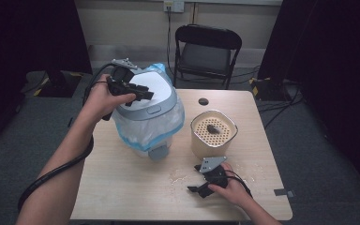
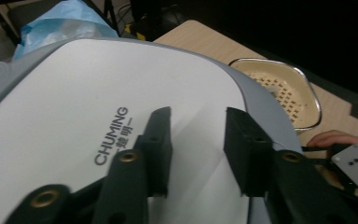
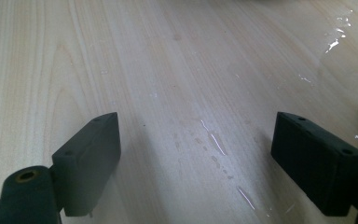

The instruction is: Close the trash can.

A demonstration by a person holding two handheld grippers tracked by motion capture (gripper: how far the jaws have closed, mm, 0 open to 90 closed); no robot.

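Bin [image 1: 146,110], white-lidded w/ grey rim, stands centre-left in the high view on the wooden table [image 1: 122,187], lined w/ a blue-white plastic bag [image 1: 140,136] that bulges out under the rim. A grey pedal or foot [image 1: 158,152] sticks out at its base, toward the frame's bottom. Lid [image 2: 74,116] spreads across most of the left gripper view; print reads "CHUMING" plus smaller characters too small to read.

Left gripper [image 1: 140,93] sits upper left of centre in the high view, over the lid's near-left edge, held by the left hand [image 1: 104,98]. Jaws part-spread, gap between them empty; can't tell whether the tips touch the lid or hover just above.

Right gripper [image 1: 201,187] lies low at bottom centre-right, in the right hand [image 1: 229,187], jaws wide apart w/ bare table between. Its own view shows wet streaks and droplets [image 3: 219,149] on the wood; a pale curved edge at the far right of that frame is cut off, can't ID it.

Cream basket-like container [image 1: 213,133] w/ perforated insert stands right of the bin, apart from it; a dark lump [image 1: 213,128] on the insert is too small to make out. Round dark hole or cap [image 1: 203,101] near the table's far edge. Black folding chair [image 1: 207,51] at top centre, beyond the table. Frame sides dark, detail lost there.
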